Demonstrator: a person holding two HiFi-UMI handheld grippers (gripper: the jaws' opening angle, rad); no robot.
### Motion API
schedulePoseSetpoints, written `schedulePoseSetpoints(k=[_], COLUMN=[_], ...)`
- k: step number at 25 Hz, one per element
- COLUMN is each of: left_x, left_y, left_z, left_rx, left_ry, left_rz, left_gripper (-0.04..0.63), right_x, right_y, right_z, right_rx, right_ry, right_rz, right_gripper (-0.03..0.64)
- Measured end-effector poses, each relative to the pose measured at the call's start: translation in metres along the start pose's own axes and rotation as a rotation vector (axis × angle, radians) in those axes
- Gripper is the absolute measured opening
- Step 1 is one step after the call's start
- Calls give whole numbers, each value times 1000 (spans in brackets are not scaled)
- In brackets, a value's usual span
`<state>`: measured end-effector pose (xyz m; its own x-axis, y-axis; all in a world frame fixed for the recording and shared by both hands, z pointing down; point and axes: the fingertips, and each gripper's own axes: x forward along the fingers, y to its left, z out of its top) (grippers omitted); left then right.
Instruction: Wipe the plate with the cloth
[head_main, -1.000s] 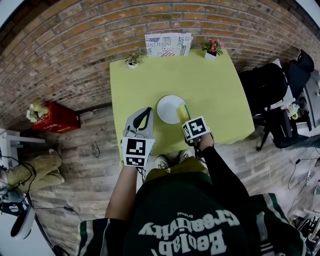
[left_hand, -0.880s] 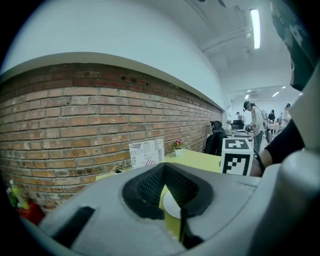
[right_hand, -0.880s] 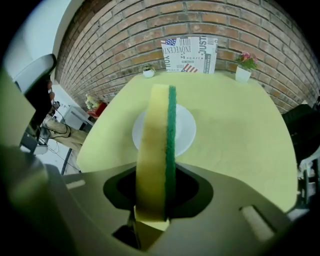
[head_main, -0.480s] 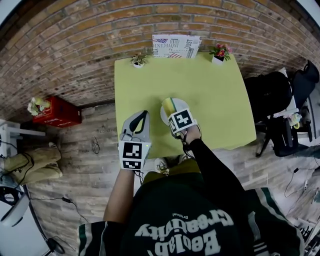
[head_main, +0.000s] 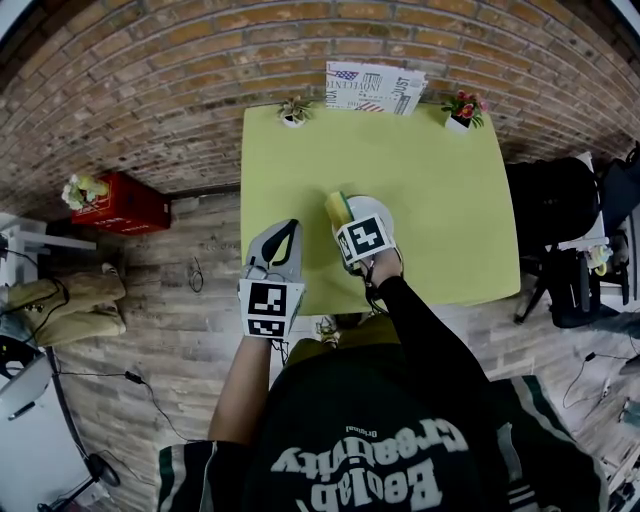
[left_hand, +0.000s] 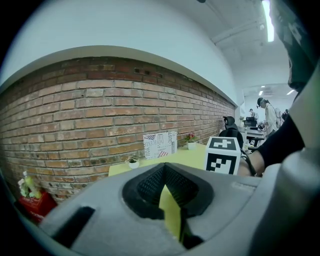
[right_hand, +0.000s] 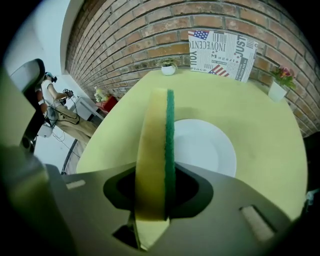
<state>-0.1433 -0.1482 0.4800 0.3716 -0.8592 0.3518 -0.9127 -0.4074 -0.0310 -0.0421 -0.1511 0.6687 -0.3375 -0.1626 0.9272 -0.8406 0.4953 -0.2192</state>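
To wipe well, the sponge's face should probably be pressed flat and swept from the plate's rim across its middle, with the free gripper ready to steady the plate if it slides. The left gripper (head_main: 283, 238) hangs over the table's (head_main: 440, 180) near edge, jaws closed and empty. The right gripper (head_main: 347, 222) clamps the yellow-and-green sponge (right_hand: 155, 145) edge-on over the left rim of the white plate (right_hand: 210, 145), mid near edge; contact cannot be told

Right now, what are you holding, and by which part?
The right gripper clamps one end of the yellow sponge with a green scrubbing side; the left gripper holds nothing.
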Motion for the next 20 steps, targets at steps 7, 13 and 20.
schedulePoseSetpoints(k=[7,13,20], left_x=[14,30,48], left_y=[-5,-17,-31], left_z=[8,13,21], left_rx=[-7,-12,-12], left_ry=[-8,-9,-14], left_rz=[-3,-16,-37], left_gripper=[6,6,6], right_x=[-4,-11,-24], right_y=[-22,-51,-82], right_z=[-3,-6,-11], right_rx=[23,49,77], right_ry=[13,19,28], right_rz=[-18,-41,-70], right_gripper=[141,141,141])
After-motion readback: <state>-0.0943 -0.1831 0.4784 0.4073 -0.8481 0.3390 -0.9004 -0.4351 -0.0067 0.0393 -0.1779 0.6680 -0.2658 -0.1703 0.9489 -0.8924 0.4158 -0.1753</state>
